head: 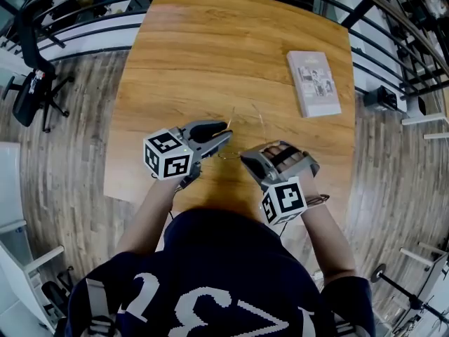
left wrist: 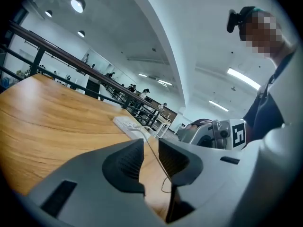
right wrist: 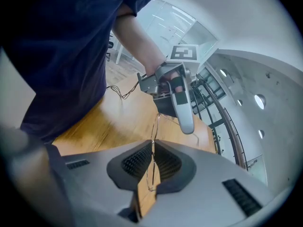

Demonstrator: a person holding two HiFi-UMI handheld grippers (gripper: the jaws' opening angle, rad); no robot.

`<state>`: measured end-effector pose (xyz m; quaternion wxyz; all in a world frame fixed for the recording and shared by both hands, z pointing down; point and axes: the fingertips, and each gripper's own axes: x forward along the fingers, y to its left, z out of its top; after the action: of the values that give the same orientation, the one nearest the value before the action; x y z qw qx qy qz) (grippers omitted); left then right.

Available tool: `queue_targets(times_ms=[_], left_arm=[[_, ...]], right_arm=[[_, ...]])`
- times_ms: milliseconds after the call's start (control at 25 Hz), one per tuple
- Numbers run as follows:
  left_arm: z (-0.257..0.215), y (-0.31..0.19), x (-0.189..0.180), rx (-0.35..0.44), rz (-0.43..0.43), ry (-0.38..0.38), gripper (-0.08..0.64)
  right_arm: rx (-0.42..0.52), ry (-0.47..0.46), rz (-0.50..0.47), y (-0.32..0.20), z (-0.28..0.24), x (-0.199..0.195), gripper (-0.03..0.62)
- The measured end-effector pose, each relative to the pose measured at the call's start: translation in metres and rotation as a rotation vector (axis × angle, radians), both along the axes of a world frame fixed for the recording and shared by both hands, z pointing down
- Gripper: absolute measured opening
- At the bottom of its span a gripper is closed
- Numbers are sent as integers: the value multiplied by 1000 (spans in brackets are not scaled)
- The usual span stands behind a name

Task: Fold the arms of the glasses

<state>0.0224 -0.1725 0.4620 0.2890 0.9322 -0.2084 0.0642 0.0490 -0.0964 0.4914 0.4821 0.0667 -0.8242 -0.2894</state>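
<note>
Thin wire-framed glasses hang in the air over the wooden table, between my two grippers. My right gripper is shut on the frame; in the right gripper view the wire runs up out of the nearly meeting pads. My left gripper comes in from the left. One slim arm of the glasses passes through the gap of its jaws, close to the right-hand pad, and the pads do not press on it. Each gripper shows in the other's view: the right one, the left one.
A pale book lies flat on the table's far right part. Dark railings run round the table's far sides. An office chair stands on the wood floor at the left. The person's torso is close behind both grippers.
</note>
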Motion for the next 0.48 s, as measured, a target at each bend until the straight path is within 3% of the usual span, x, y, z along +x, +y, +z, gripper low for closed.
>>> queue_targets(times_ms=[320,480], left_arm=[[-2,5,-4,-30,28,27,48],[0,16,7,-65,116,32,41]], right_arm=[[3,11,-11,7,-1,-6,37],[9,19,-27,12,-2,-8,37]])
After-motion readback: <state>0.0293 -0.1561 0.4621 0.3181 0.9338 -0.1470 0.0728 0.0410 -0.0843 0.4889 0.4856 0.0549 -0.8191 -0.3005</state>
